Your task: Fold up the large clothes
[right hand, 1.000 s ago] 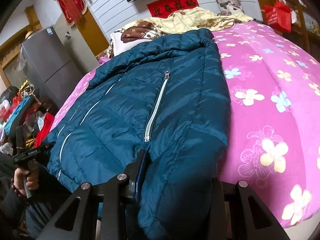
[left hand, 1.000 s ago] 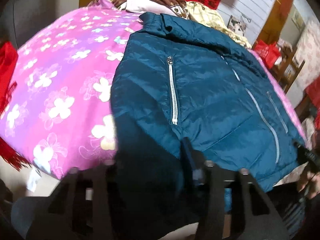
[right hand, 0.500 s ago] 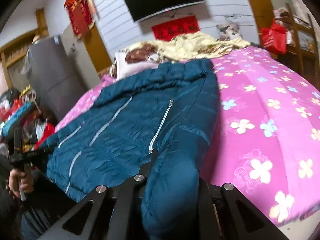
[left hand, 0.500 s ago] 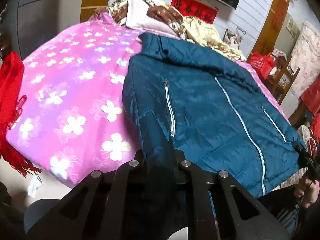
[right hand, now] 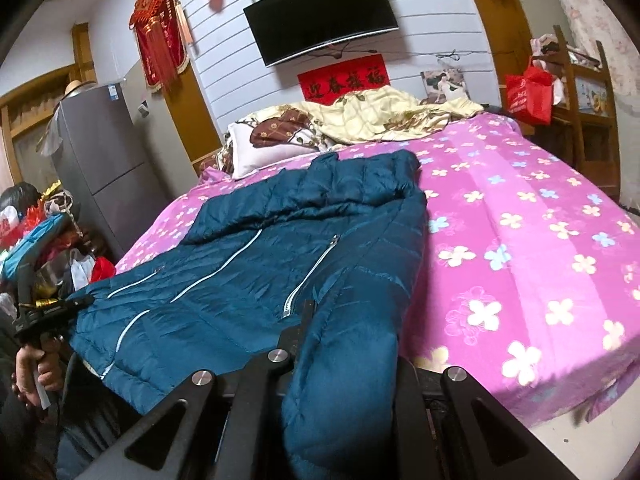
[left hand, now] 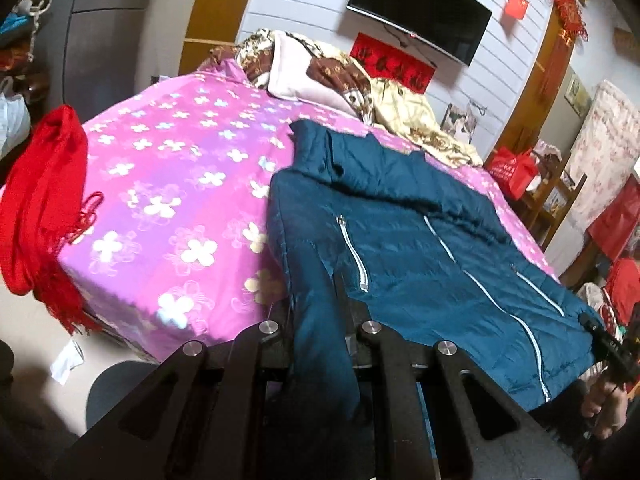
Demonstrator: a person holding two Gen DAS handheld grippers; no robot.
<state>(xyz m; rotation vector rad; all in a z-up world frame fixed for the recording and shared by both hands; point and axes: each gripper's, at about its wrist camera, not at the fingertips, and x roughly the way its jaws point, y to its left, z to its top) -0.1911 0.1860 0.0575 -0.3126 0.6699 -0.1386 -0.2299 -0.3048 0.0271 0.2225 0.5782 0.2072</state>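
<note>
Item: a teal quilted jacket [left hand: 420, 240], puffy, with a slight sheen and pale zips down the front and on both pockets, lying face up on a bed [left hand: 160, 184] covered by a pink sheet printed with white and cream flowers; its collar points toward the pillows, its hem hangs toward the near edge. The left gripper [left hand: 320, 320] has its black fingers pinched tight on one bottom corner of the jacket, the cloth bunched and drooping between them; the right gripper [right hand: 340, 336] is likewise clamped narrow on the opposite bottom corner, a thick fold spilling over its frame. Left wrist view only: a red fringed scarf [left hand: 44, 208] draped at the bed's side, a scrap of white paper [left hand: 66, 362] on the pale floor, and the person's right hand [left hand: 608, 404] on the other tool's grip. Right wrist view only: a grey fridge [right hand: 100, 156], a red tasselled hanging [right hand: 160, 36], a heap of mixed goods by the bed, and the person's left hand [right hand: 36, 372] round its handle. Both views: a curved black television [right hand: 320, 12] on white panelled wall, a red banner [right hand: 344, 78] beneath, a cream patterned quilt [right hand: 384, 116], a red bag [right hand: 528, 96] on wooden shelving.
</note>
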